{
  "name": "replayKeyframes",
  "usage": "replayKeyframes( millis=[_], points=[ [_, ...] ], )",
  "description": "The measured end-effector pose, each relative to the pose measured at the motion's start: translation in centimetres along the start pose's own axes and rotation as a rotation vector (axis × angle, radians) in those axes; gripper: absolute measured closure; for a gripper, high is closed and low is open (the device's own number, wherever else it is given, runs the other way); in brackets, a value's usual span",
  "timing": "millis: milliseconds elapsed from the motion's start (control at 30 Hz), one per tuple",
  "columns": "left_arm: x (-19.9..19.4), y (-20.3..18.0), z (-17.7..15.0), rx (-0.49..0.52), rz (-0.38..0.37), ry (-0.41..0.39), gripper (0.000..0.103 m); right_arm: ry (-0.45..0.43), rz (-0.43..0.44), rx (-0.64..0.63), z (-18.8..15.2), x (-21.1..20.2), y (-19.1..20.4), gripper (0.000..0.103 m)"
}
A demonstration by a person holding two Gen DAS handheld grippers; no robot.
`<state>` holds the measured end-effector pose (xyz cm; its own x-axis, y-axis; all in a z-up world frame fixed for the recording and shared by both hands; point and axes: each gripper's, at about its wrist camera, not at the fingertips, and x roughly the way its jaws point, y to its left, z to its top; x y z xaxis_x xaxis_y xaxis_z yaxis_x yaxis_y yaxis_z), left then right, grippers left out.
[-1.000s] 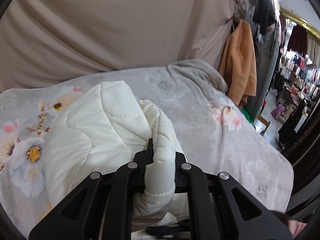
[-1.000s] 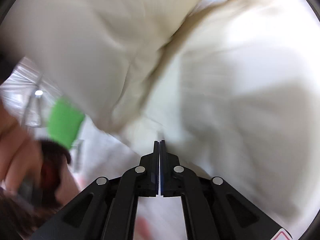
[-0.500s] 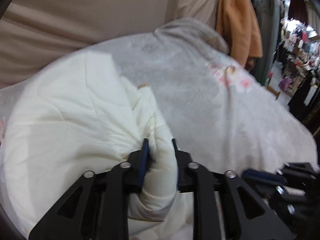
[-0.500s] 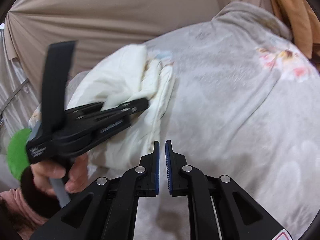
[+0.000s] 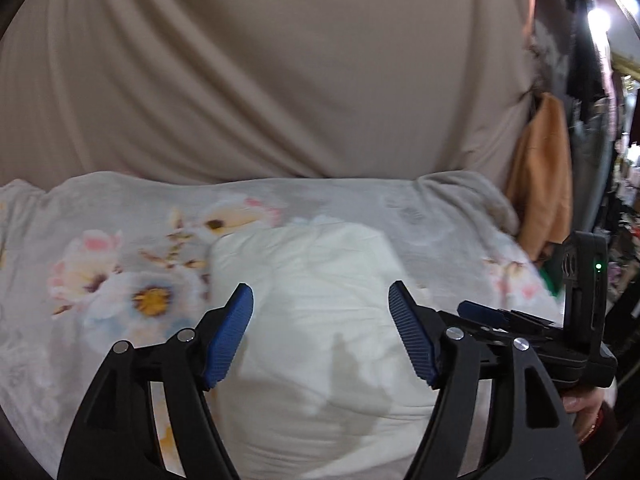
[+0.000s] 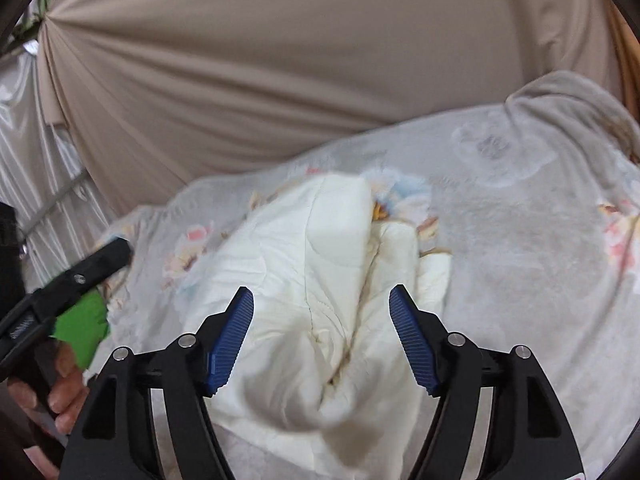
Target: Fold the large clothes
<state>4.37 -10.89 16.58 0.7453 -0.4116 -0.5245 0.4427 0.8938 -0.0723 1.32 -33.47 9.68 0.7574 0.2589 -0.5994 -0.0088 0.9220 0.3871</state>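
Observation:
A cream quilted jacket [image 5: 320, 320] lies bundled on the flowered grey blanket [image 5: 120, 248]. Above it my left gripper [image 5: 320, 334] is opening, its blue pads wide apart and clear of the fabric. The right gripper's fingers [image 5: 496, 318] enter this view from the right, held by a hand. In the right wrist view the same jacket [image 6: 320, 280] shows thick folds and a seam down its middle. My right gripper [image 6: 320, 338] is opening too, with nothing pressed between its pads. The left gripper's finger [image 6: 88, 268] reaches in from the left there.
A beige curtain [image 5: 280, 80] hangs behind the blanket-covered surface. An orange garment [image 5: 540, 172] hangs at the right, with shop racks beyond. A green object [image 6: 80, 328] sits at the blanket's left edge near a person's hand [image 6: 60, 392]. Silvery drapes [image 6: 24, 140] hang far left.
Both grippers went from shut to wide open. The left one let go of the jacket fold it was pinching, and the jacket now lies loose on the blanket. Both have pulled back from it.

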Motion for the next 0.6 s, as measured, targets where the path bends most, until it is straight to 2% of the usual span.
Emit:
replayKeyframes(
  millis=[33,67,100,167,233,300,333,367,400,433,500,600],
  points=[
    [0.5,0.4,-0.3,-0.002,0.009,0.016,0.035,0.040,-0.006,0.003,0.0,1.3,0.0,0.048],
    [1.1,0.7,-0.6,-0.011,0.001,0.036,0.035,0.074,0.030,0.008,-0.3,2.1,0.2,0.080],
    [1.3,1.1,-0.8,-0.020,-0.011,0.051,0.035,0.086,0.067,0.018,-0.7,2.4,0.0,0.085],
    [1.6,1.2,-1.3,-0.018,-0.021,0.060,0.035,0.032,0.075,-0.006,-1.5,0.8,0.2,0.095],
    [1.8,1.1,-1.9,-0.007,-0.043,0.069,0.035,-0.031,0.075,-0.017,-2.5,-2.0,0.3,0.102],
    [2.6,0.7,-2.7,0.001,-0.061,0.096,0.036,-0.072,0.027,-0.005,-4.0,-4.1,-0.6,0.103],
    [3.4,0.3,-3.5,0.009,-0.074,0.128,0.039,-0.074,-0.008,0.007,-4.9,-4.3,-1.4,0.103],
    [4.3,0.0,-4.3,0.012,-0.088,0.164,0.044,-0.050,-0.017,0.032,-5.6,-3.9,-2.5,0.103],
    [5.4,-0.3,-5.2,0.008,-0.104,0.204,0.045,-0.011,-0.019,0.078,-6.6,-2.9,-3.9,0.103],
    [6.3,-0.9,-6.3,0.021,-0.099,0.214,0.044,0.024,-0.017,0.108,-7.4,-1.7,-4.9,0.103],
    [6.7,-2.4,-7.7,0.093,-0.031,0.191,0.044,0.067,-0.031,0.123,-8.8,0.4,-5.8,0.103],
    [6.9,-3.7,-8.9,0.143,0.030,0.168,0.044,0.077,-0.102,0.064,-9.1,0.8,-4.8,0.103]
  ],
)
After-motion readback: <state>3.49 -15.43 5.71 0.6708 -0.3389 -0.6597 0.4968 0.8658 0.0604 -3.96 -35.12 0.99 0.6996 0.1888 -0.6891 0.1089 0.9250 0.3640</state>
